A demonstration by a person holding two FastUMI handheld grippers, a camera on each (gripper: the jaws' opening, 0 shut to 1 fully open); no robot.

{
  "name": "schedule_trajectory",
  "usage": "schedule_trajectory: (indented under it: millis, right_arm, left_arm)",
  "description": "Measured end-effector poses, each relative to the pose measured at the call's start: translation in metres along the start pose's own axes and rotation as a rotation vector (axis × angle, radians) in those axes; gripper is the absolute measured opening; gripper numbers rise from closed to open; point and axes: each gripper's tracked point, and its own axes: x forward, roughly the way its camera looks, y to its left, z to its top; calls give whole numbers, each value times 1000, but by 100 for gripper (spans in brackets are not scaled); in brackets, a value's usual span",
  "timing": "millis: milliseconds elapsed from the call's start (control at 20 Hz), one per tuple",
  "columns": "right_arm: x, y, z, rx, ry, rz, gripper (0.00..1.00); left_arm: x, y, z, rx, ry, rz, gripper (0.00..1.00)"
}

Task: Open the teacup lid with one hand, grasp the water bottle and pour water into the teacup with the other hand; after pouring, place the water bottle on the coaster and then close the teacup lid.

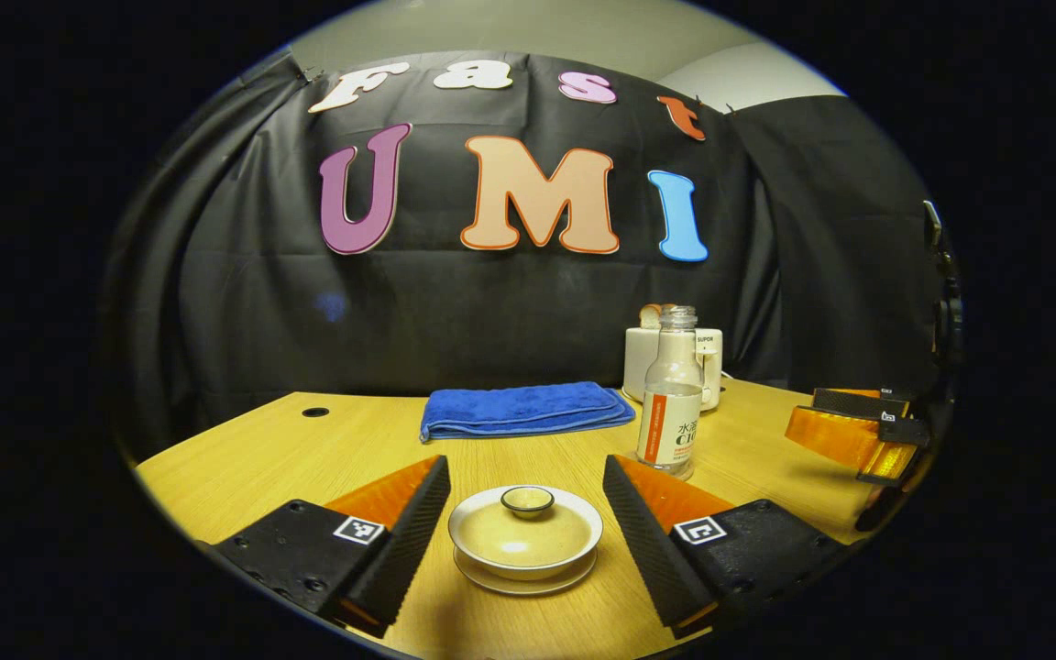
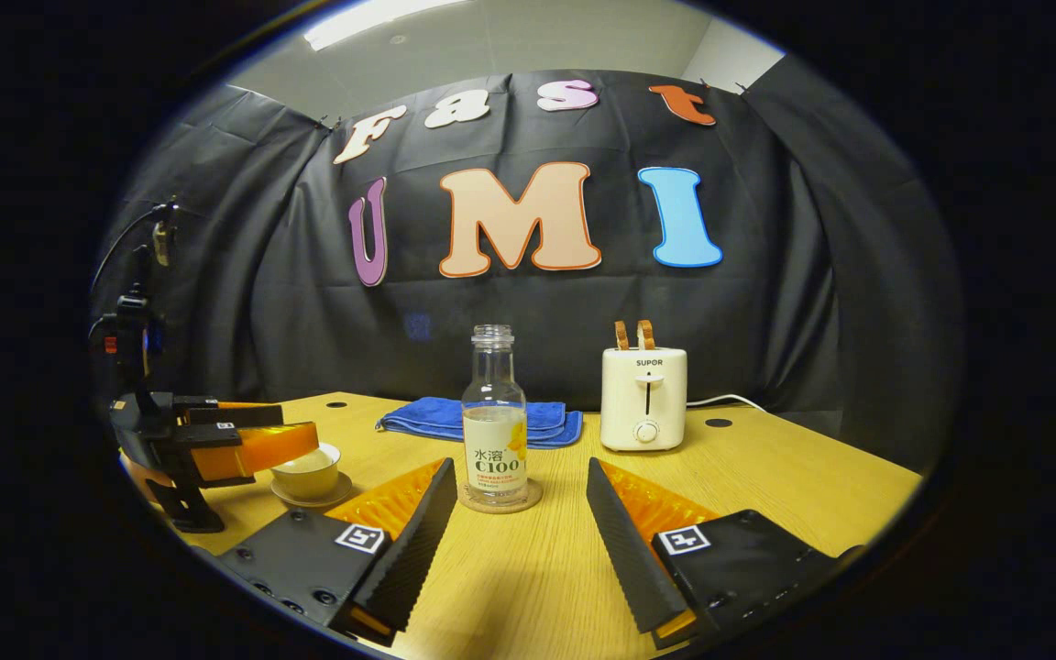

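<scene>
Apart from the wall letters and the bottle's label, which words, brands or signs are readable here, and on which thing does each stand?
"SUPOR": on the front of the toaster, above its lever.
Square black-and-white marker on the right gripper: a coded pattern, no letters or numbers.
No other text can be read.

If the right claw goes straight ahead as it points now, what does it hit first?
Most likely the water bottle, standing upright on its coaster dead ahead between the open right claw fingers. Depth is uncertain.
</scene>
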Motion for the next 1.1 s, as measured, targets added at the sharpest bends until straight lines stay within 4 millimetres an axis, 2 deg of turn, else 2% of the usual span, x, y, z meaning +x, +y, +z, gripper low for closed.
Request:
schedule_trajectory:
  millis: [100, 450, 750, 950, 1050, 1100]
  right_arm:
    - [0, 0, 0, 0, 0, 0, 96]
    - [-4, -4, 1, 0, 0, -7, 96]
    - [-8, -8, 1, -1, -1, -16, 96]
    - [-11, 0, 0, 0, 2, 27, 96]
    - [-10, -2, 0, 1, 2, 29, 96]
    - [-11, -1, 0, 1, 2, 29, 92]
  left_arm:
    - [-7, 1, 4, 3, -23, 1, 99]
    - [-21, 5, 2, 4, -21, 13, 99]
    - [-39, 20, 2, 6, -23, 74, 99]
    - [-43, 29, 1, 7, -22, 124, 98]
    - [-43, 29, 1, 7, -20, 132, 99]
    - [-43, 30, 1, 7, -22, 133, 98]
